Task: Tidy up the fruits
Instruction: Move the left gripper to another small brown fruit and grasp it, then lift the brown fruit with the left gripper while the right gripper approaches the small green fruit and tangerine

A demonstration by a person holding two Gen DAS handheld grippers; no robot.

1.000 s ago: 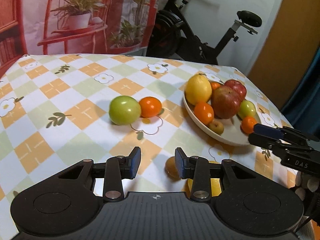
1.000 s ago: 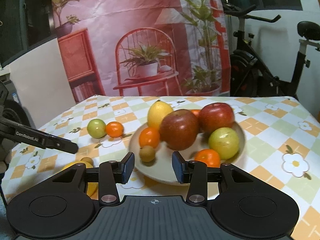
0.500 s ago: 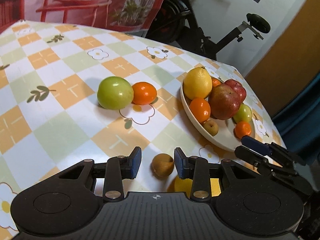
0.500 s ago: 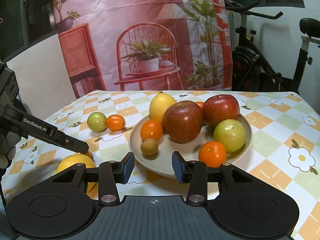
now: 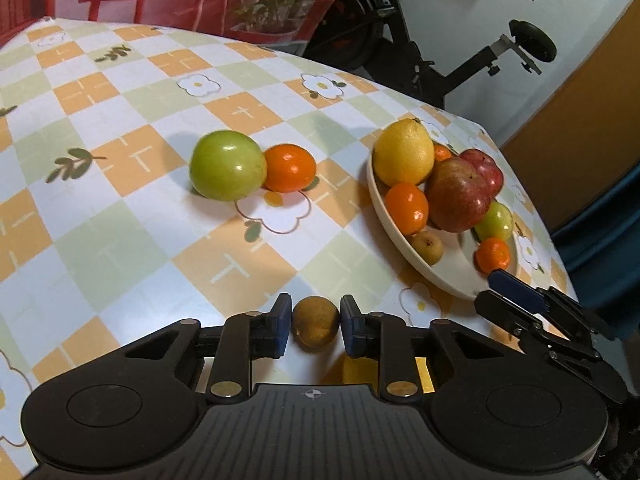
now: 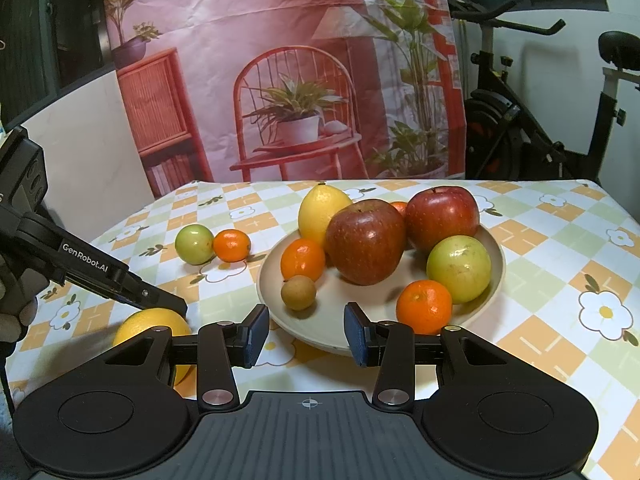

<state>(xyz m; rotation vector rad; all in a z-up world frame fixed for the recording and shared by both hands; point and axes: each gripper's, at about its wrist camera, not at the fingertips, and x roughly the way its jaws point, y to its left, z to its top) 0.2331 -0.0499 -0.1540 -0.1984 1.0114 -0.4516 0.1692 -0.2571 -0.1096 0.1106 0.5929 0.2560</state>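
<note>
Left wrist view: low over the table, tilted steeply down along its jaws, close on a small brown fruit. Right wrist view: lower pitch, facing across the plate toward the backdrop. Shared by both: plate, green fruit with orange beside it, exercise bike; each gripper also caught in the other's view.

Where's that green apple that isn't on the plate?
In the left wrist view, the green apple sits on the tablecloth, left of the plate, touching an orange.
</note>
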